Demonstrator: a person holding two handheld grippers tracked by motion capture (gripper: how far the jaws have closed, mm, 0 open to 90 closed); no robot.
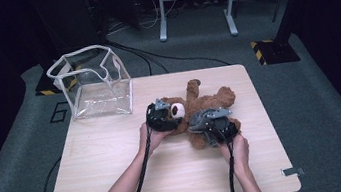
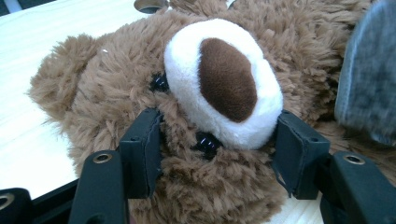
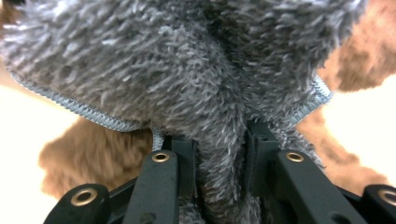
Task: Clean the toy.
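Note:
A brown plush teddy bear (image 1: 208, 100) lies on the wooden table (image 1: 114, 174), its head toward the left. My left gripper (image 1: 171, 115) is shut on the bear's head (image 2: 140, 79); its black pads (image 2: 142, 149) press into the fur on either side of the white muzzle (image 2: 224, 79). My right gripper (image 1: 216, 129) is over the bear's lower body. In the right gripper view that gripper (image 3: 219, 144) is shut on a fold of grey fleece cloth (image 3: 187, 70) with a stitched hem. The same grey cloth (image 2: 369, 79) lies blurred at the right edge of the left gripper view.
A clear plastic bag (image 1: 96, 83) with white trim stands open at the table's back left corner. Black cables (image 1: 142, 175) trail from both grippers toward the front edge. A metal stand (image 1: 195, 1) is on the floor beyond the table.

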